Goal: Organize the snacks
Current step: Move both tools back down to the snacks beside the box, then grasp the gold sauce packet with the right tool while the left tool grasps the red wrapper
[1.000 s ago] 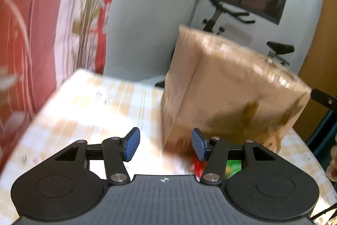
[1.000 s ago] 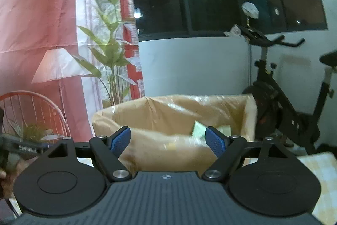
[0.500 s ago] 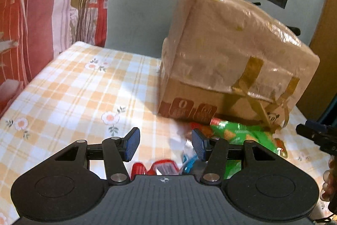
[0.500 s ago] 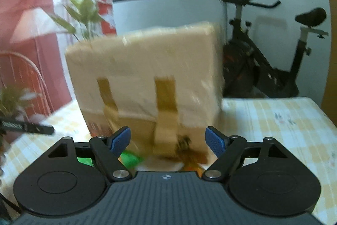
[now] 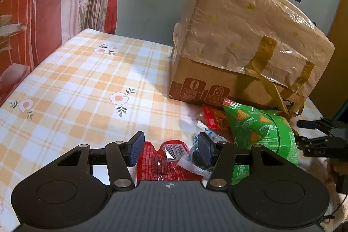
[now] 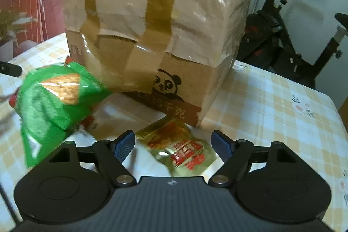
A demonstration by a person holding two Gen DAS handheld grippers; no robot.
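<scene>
The yellow snack packet (image 6: 180, 149) lies flat on the worktop (image 6: 271, 105) just in front of the cardboard box (image 6: 152, 25), directly between the parted, empty right tongs (image 6: 173, 142), while the left tongs (image 5: 169, 149), also apart, hover over red packets (image 5: 161, 162).

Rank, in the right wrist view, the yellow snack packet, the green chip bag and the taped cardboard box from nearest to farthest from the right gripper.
1. Yellow snack packet: on the cloth between the open fingers of the right gripper.
2. Green chip bag: off to the left, slightly farther out.
3. Taped cardboard box: straight ahead, behind both snacks.
</scene>
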